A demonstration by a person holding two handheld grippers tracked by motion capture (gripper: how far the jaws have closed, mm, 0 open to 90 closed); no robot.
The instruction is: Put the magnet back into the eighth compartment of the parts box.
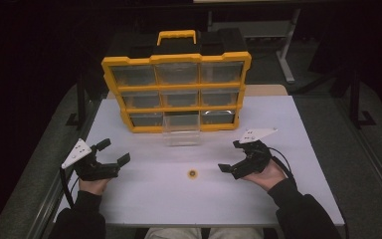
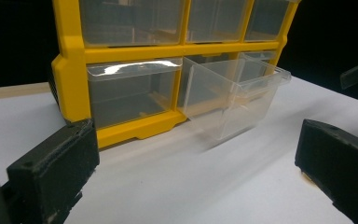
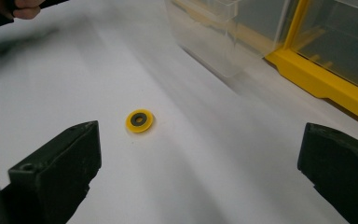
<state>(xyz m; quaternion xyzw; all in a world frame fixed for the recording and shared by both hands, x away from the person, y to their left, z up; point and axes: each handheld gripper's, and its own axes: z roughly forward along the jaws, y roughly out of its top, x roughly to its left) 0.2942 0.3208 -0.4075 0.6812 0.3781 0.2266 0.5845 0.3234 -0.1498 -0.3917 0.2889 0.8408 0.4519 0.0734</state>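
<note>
A yellow organiser (image 1: pixel 176 88) with clear drawers stands at the back of the white table (image 1: pixel 144 194). Its bottom middle drawer (image 1: pixel 181 130) is pulled out toward me, and the left gripper view shows that drawer (image 2: pixel 235 95) empty. A small yellow ring with a dark centre (image 1: pixel 193 174) lies flat on the table in front of the drawer; it also lies (image 3: pixel 139 121) ahead of the right jaws. My left gripper (image 1: pixel 113 151) rests open at the table's left. My right gripper (image 1: pixel 230 156) rests open to the right of the ring. Both hold nothing.
The organiser's black back part and yellow handle (image 1: pixel 177 36) rise behind the drawers. Dark floor and table legs (image 1: pixel 288 55) lie beyond. The table's front edge (image 1: pixel 199 222) is close to the person's lap.
</note>
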